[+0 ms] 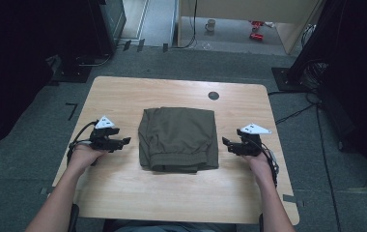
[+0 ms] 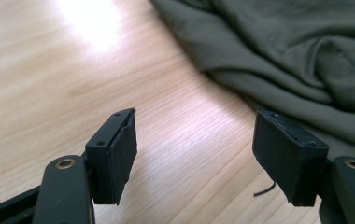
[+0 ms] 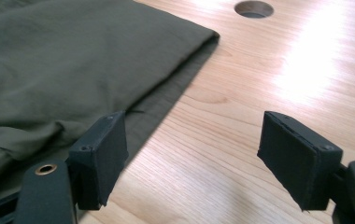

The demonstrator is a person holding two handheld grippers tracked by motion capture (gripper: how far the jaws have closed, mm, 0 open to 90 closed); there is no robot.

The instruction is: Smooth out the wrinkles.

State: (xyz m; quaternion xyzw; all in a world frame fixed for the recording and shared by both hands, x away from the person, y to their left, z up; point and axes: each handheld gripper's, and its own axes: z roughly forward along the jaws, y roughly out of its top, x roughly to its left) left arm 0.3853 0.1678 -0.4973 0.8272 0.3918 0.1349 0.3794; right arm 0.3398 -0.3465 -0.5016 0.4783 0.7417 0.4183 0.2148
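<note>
Olive-green cloth, a folded garment (image 1: pixel 179 139), is lying at the middle of the wooden table (image 1: pixel 123 193), and we cannot tell what kind of garment it is; a thick hem or band is running along its near edge. In the left gripper view the garment (image 2: pixel 297 56) is running off the top and right of the picture, so we are seeing only rumpled folds and layered edges. In the right gripper view the garment (image 3: pixel 68 65) is lying flat and smooth, cut off at the left, with a corner pointing toward a round hole (image 3: pixel 254 8) in the tabletop.

We are holding the left gripper (image 1: pixel 123 142) just beside the garment's left edge, its jaws standing wide apart with nothing between them but bare wood; the right-hand jaw in its own view is sitting close over the cloth's edge, and we cannot tell whether it is touching. The right gripper (image 1: pixel 226 144) is sitting just beside the garment's right edge, jaws likewise spread wide and empty, one overlapping the cloth's border in its own view.
</note>
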